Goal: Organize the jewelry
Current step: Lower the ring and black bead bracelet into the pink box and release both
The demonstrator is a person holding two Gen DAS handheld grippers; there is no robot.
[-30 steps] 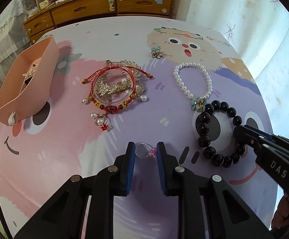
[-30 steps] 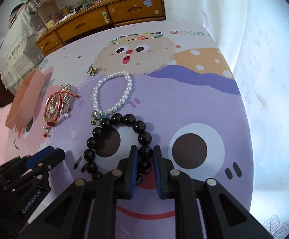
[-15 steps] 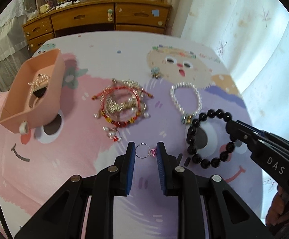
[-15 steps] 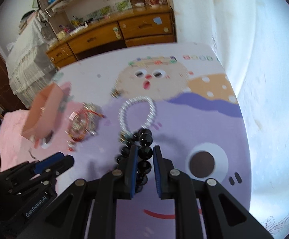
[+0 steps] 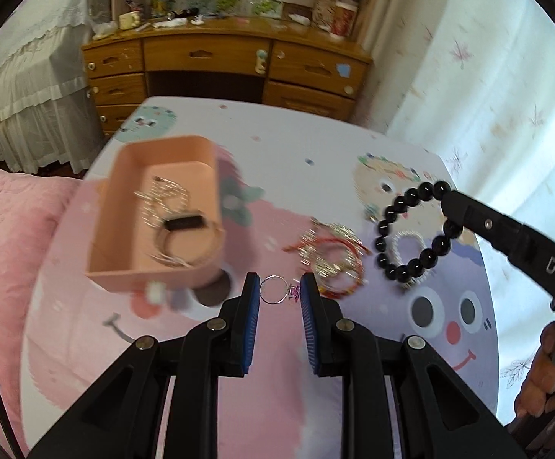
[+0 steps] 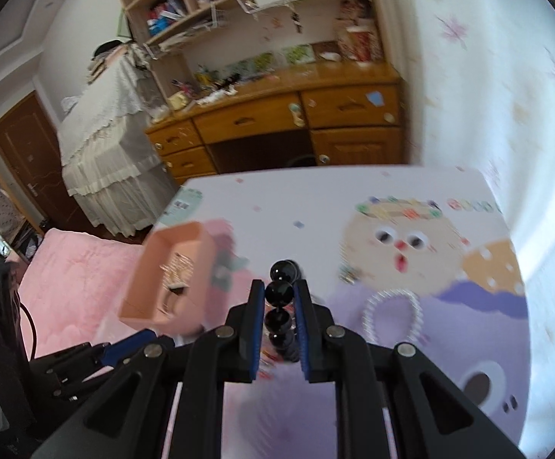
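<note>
My left gripper point(image 5: 277, 292) is shut on a thin silver ring with a pink stone point(image 5: 277, 290) and holds it in the air, to the right of the near end of the pink box point(image 5: 120, 210). The box holds silver jewelry and a bangle. My right gripper point(image 6: 279, 292) is shut on a black bead bracelet point(image 6: 278, 291), lifted off the table; the bracelet hangs from it in the left wrist view point(image 5: 411, 237). A red cord bracelet with silver pieces point(image 5: 331, 264) and a white pearl bracelet point(image 6: 390, 315) lie on the table.
The table wears a cartoon cloth point(image 5: 354, 344). A small flower charm point(image 6: 348, 273) lies near the cartoon face. A wooden desk with drawers point(image 5: 224, 65) stands behind the table, a pink bed point(image 6: 67, 267) to the left, a curtain point(image 5: 488, 76) to the right.
Both grippers have risen and moved left toward the pink box, each carrying its piece. The black bracelet has left the table and now hangs from the right gripper.
</note>
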